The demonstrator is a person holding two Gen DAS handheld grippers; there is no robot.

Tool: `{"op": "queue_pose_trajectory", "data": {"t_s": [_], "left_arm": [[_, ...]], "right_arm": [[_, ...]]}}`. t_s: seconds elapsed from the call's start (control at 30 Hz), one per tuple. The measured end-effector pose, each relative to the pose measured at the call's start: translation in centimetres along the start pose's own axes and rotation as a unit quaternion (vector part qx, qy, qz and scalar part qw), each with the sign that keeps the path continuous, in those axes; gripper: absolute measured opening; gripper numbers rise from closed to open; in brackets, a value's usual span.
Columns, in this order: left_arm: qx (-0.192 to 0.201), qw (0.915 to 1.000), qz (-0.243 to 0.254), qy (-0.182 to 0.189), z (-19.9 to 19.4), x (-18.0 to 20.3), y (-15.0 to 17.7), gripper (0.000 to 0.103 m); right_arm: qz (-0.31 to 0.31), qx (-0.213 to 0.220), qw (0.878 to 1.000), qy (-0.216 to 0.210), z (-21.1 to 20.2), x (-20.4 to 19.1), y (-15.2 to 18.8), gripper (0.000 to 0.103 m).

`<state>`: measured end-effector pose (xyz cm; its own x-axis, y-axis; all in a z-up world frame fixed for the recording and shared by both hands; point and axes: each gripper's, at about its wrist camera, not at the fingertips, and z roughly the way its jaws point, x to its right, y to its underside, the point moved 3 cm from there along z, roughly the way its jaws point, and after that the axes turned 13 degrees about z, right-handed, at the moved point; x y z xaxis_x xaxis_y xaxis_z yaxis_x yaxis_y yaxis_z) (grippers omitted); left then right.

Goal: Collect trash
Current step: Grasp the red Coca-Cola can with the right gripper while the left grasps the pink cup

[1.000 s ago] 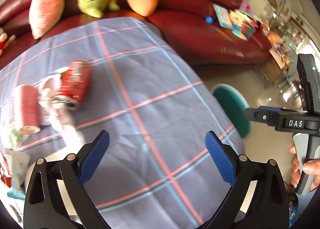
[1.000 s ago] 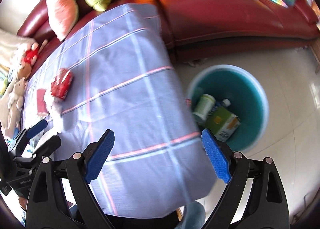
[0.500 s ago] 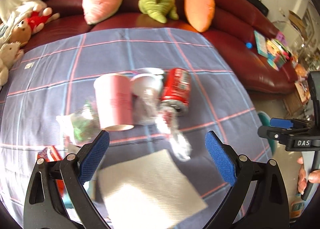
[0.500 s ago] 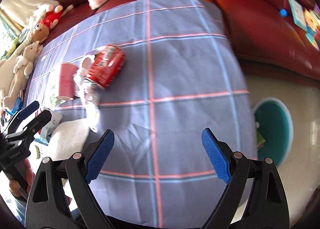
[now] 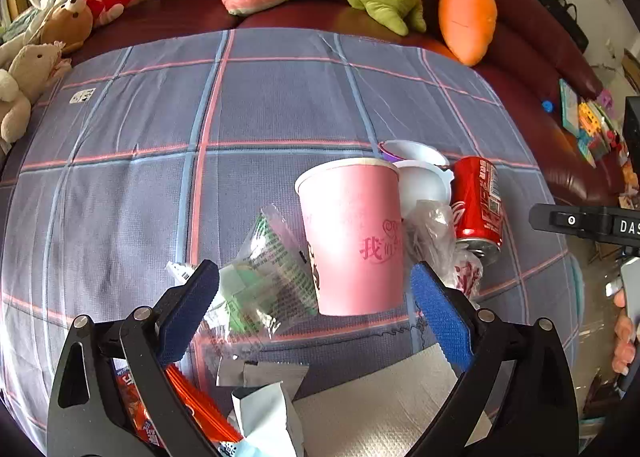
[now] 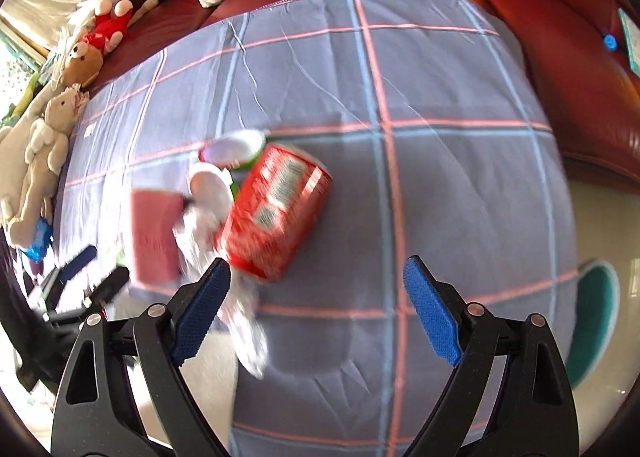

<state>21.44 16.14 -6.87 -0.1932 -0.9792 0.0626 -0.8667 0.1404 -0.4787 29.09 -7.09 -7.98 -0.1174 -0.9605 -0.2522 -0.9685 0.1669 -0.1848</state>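
While both grippers stand released, left gripper spans the pink cup lying on the tablecloth; closing risks crushing it, and right gripper could roll the red can.

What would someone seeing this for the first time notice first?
Probably the heap of trash on the checked tablecloth: a pink paper cup on its side, with a red soda can lying to its right and a crumpled clear wrapper to its left. Behind, plush toys line a dark red sofa, an orange carrot among them.
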Motion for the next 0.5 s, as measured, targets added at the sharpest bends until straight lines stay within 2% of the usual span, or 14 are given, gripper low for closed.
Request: {"op": "queue_pose_trajectory", "data": {"t_s": [0.03, 0.1, 0.13, 0.33, 0.4, 0.5], "left_arm": [[-0.001, 1.0, -0.001, 0.001, 0.3, -0.1, -0.2, 0.096], [-0.002, 1.0, -0.002, 0.004, 0.8, -0.3, -0.7, 0.096], [-0.003, 1.0, -0.002, 0.005, 1.0, -0.3, -0.9, 0.096], [-0.006, 0.9999, 0.004, 0.012, 2.4, -0.4, -1.4, 0.096], [-0.004, 0.9999, 0.007, 0.012, 2.7, -0.2, -1.5, 0.096], [-0.002, 0.9998, 0.01, 0.014, 3.0, 0.1, -1.6, 0.096]], "right_arm": [[0.003, -0.005, 1.0, -0.003, 0.6, -0.3, -0.3, 0.079], [0.013, -0.017, 1.0, -0.01, 1.9, -0.6, -1.0, 0.057], [0.018, -0.023, 1.0, -0.012, 2.6, -0.6, -1.4, 0.055], [0.031, -0.042, 0.998, -0.048, 4.8, -1.2, -2.2, 0.055], [0.029, -0.048, 0.997, -0.051, 5.4, -1.6, -2.1, 0.061], [0.029, -0.063, 0.996, -0.059, 6.6, -1.8, -1.6, 0.062]]}}
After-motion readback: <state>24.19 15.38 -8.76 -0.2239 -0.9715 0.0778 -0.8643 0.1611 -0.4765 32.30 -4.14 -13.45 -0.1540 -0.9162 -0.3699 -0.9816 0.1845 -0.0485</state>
